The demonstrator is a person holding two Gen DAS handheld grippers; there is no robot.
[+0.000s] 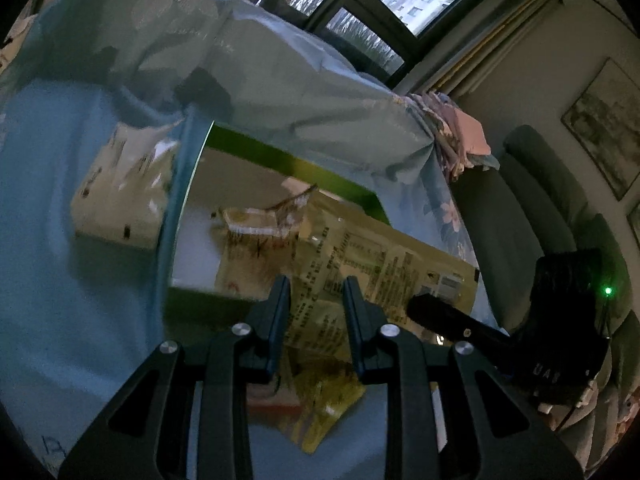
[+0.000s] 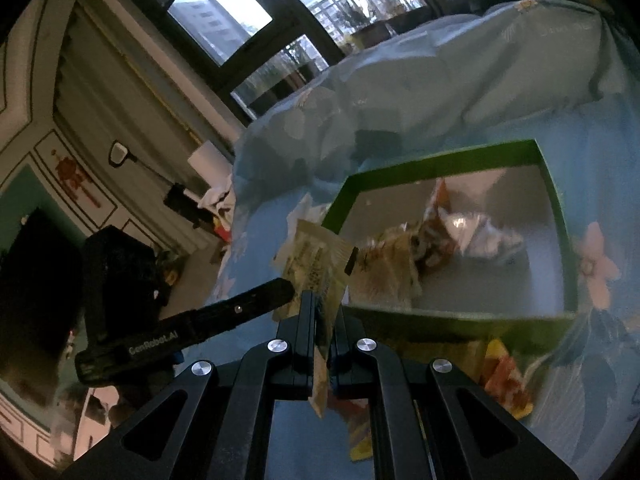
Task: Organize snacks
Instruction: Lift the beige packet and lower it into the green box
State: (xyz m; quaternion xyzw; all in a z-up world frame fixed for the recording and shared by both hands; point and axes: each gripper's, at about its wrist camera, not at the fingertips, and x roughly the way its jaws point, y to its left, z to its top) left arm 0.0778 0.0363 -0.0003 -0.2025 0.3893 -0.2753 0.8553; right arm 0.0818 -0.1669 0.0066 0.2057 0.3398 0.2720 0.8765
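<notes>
Judging by snacks already lying in the box (image 2: 558, 216), part is done; a packet (image 1: 376, 264) is clamped by both grippers (image 1: 316, 292) (image 2: 324, 308), others (image 2: 506, 376) left outside.

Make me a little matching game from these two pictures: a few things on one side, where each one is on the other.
Things:
1. Large yellow printed snack bag
2. Green-rimmed cardboard box
3. Small orange-yellow snack packet
4. Cream tissue pack

Places:
A. on the blue bedsheet, open side up
B. pinched by both claws
C. left of the box in the left view
D. on the sheet in front of the box in the right view

Pairs: 1-B, 2-A, 3-D, 4-C
</notes>
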